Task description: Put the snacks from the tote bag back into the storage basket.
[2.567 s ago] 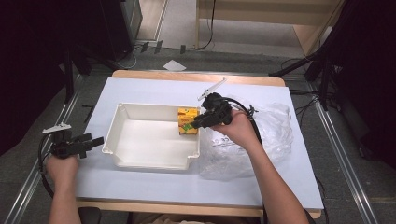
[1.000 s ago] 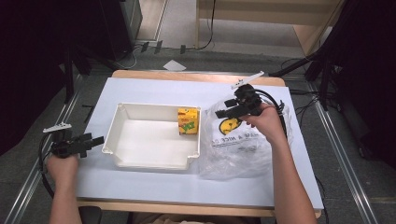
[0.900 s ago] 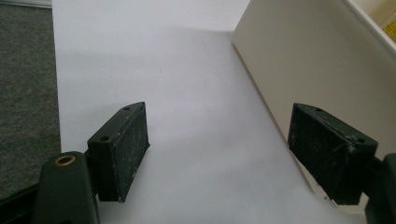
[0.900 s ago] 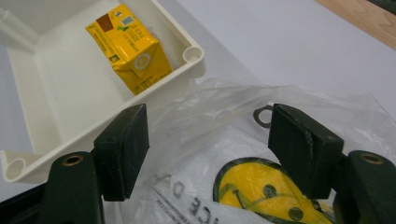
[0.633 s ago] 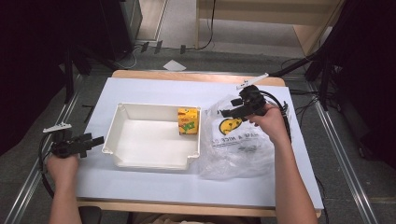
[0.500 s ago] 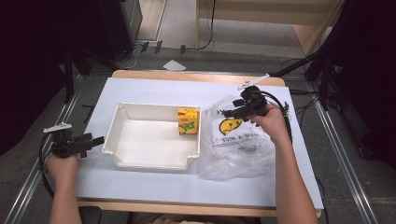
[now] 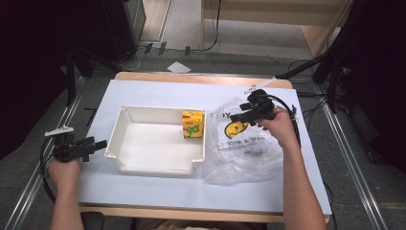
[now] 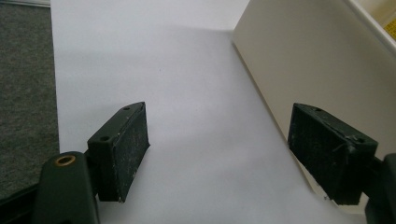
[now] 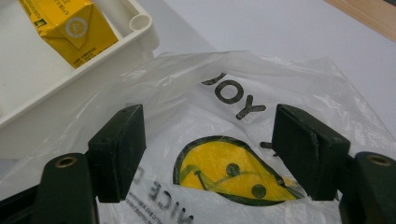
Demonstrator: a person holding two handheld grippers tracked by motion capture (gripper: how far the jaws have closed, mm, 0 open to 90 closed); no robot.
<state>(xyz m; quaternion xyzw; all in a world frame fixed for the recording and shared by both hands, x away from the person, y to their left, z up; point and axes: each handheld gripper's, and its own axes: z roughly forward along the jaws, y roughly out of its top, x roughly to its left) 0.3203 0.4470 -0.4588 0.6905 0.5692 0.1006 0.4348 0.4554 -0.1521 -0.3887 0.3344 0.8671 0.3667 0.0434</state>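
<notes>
plastic bag (image 7: 242, 146) lies at table's right edge, beside tray (image 7: 155, 165) | thin, soft, slippery, light; pinch top fold | right gripper (image 9: 208, 154) jaws apart above it | left gripper (image 8: 217, 154) jaws apart, idle

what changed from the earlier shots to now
The right gripper let go of the carton, left it in the tray, and moved right over the plastic bag, jaws open. The left gripper stayed put beside the tray, open.
</notes>
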